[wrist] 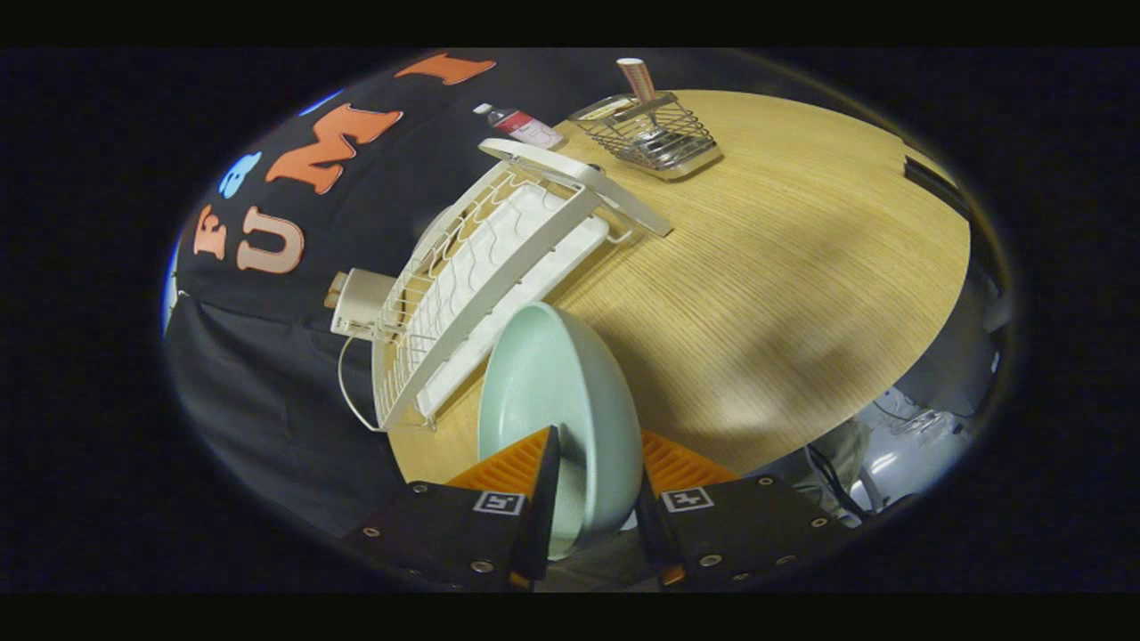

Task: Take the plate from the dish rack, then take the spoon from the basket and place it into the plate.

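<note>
Gripper point(592, 494): fingers closed on the plate's rim, one each side.
Plate point(552, 401): pale green, held on edge, clear of the rack, rising at 12 o'clock from the fingers.
Rack point(499, 267): white, just beyond the plate, at 11 o'clock.
Basket point(655, 133): wire, far across the table point(802, 267), at 1 o'clock; the spoon inside is likely next.

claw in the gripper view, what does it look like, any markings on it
The claw has two blocky dark housings side by side, each studded with small round metal screws. Each carries a small square black-and-white tag on its top face. Ridged, ribbed pads run forward from both housings. No cables show on it.
</note>
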Demonstrator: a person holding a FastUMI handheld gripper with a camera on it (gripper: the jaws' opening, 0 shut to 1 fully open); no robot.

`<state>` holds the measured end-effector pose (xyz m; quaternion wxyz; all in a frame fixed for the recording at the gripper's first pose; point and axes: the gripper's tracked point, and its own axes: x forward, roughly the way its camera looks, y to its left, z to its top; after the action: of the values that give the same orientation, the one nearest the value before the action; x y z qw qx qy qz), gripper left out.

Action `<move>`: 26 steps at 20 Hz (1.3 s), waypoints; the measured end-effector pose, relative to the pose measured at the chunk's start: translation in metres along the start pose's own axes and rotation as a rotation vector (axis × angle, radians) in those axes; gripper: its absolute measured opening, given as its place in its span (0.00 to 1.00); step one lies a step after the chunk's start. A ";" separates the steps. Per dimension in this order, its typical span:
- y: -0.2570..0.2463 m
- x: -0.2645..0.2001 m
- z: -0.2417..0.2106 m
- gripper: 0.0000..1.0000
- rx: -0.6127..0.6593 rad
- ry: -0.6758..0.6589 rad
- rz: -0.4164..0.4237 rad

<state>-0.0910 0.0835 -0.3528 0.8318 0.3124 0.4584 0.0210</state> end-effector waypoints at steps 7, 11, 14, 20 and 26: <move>-0.031 -0.015 0.036 0.81 -0.042 -0.080 -0.109; -0.051 -0.031 0.070 0.99 -0.078 -0.155 -0.178; -0.062 -0.043 0.098 0.99 -0.118 -0.216 -0.221; -0.068 -0.062 0.153 0.99 -0.196 -0.321 -0.267; -0.067 -0.072 0.204 0.99 -0.372 -0.417 -0.326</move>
<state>0.0090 -0.0956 -0.2566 0.9430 0.0751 0.3105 -0.0934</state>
